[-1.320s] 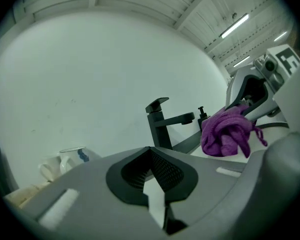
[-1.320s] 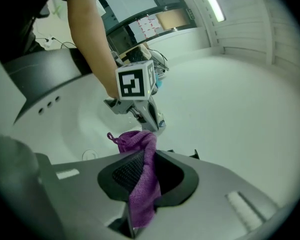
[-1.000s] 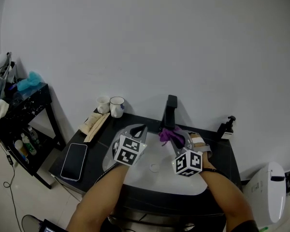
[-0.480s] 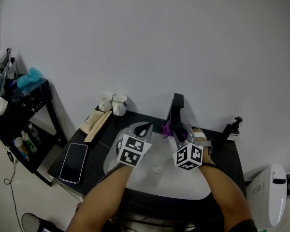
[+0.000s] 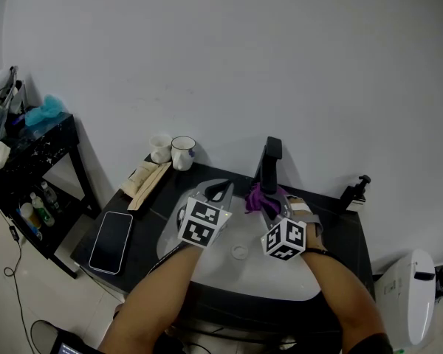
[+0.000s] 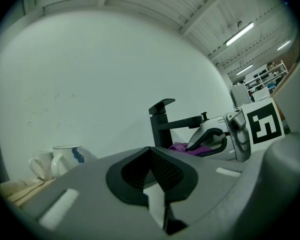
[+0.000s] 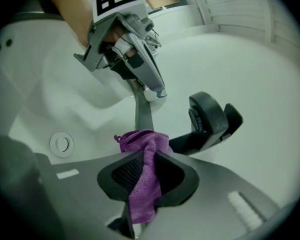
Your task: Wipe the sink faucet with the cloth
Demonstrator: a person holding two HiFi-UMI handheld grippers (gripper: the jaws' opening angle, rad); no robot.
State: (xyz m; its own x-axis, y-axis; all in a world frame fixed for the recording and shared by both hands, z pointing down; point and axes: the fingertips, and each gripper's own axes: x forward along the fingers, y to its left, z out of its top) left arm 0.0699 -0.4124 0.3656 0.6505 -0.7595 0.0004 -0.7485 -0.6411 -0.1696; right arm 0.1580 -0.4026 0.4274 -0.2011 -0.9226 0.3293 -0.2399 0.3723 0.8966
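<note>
Compared with a second ago, the right gripper [image 7: 144, 178] is carrying the bunched purple cloth [image 7: 146, 156] closer to the black sink faucet [image 7: 210, 121] just beyond its tips, its jaws pinching the fabric tight. Beside it, the left gripper [image 6: 152, 173] is hovering over the white sink basin [image 5: 214, 260], its jaws pressed together on nothing.

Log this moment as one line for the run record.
right gripper: shut on purple cloth beside black faucet | left gripper: shut, empty, over sink
</note>
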